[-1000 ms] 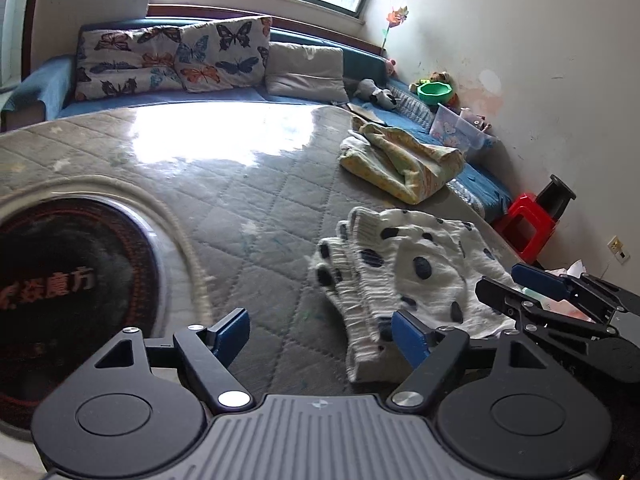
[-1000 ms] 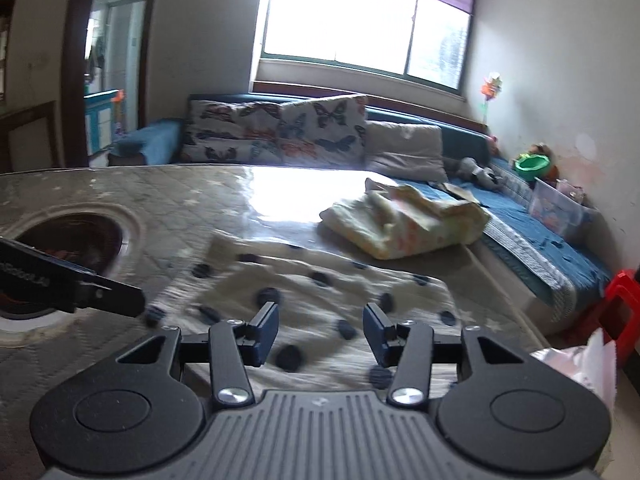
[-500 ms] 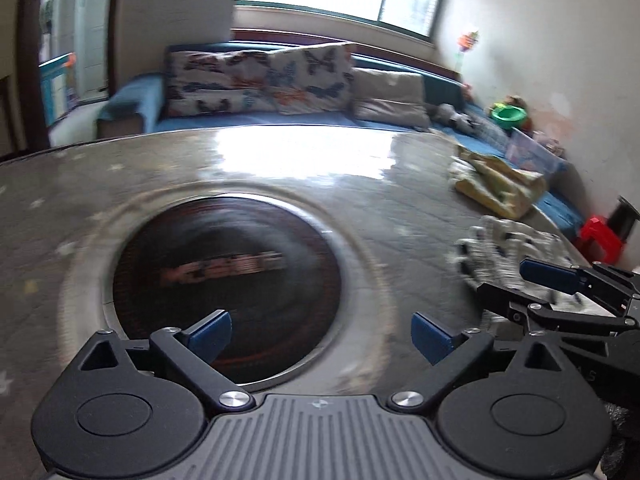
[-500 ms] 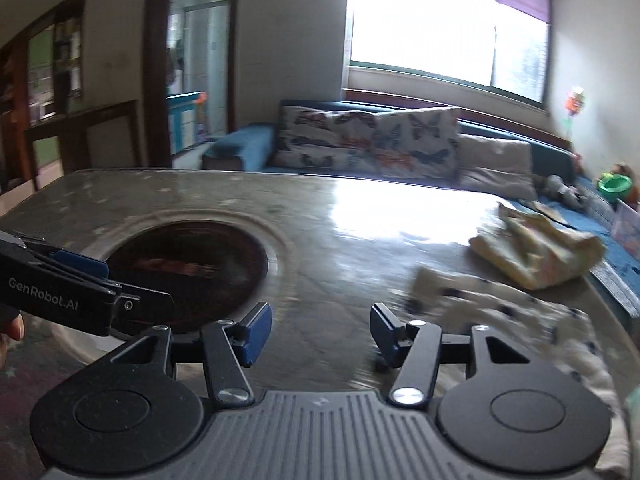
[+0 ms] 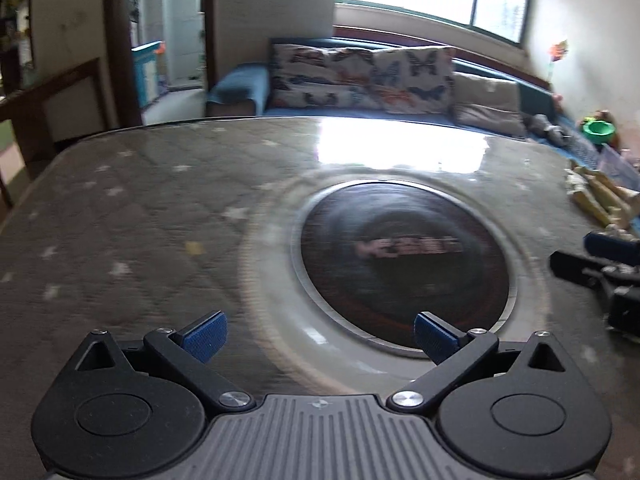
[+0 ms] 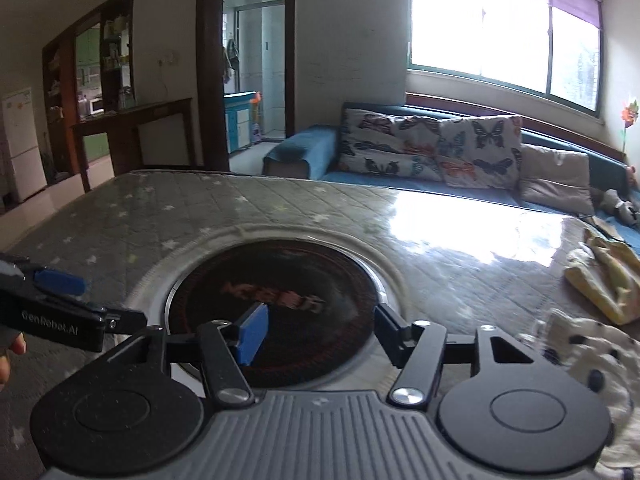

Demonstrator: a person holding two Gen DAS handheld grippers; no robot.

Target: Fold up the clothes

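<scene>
The white garment with dark dots (image 6: 592, 364) lies crumpled at the table's right edge, seen only in the right wrist view, to the right of my right gripper (image 6: 320, 332). That gripper is open and empty, hovering over the round dark plate (image 6: 280, 304) set in the table. My left gripper (image 5: 320, 336) is wide open and empty too, above the near rim of the same plate (image 5: 404, 264). Each gripper shows in the other's view: the right gripper (image 5: 600, 264) at the right edge, the left gripper (image 6: 60, 300) at the left edge with a hand (image 6: 8, 352) behind it.
A folded yellow cloth (image 6: 608, 276) lies on the far right of the quilt-patterned table (image 5: 140, 220). Behind the table stands a blue sofa with butterfly cushions (image 6: 432, 148) under a bright window. A doorway and a dark wooden counter (image 6: 132, 128) are at the back left.
Both views have swung left, from the dotted garment to the round dark plate. The garment has left the left wrist view. Both grippers stay open and empty, the left a little wider.
</scene>
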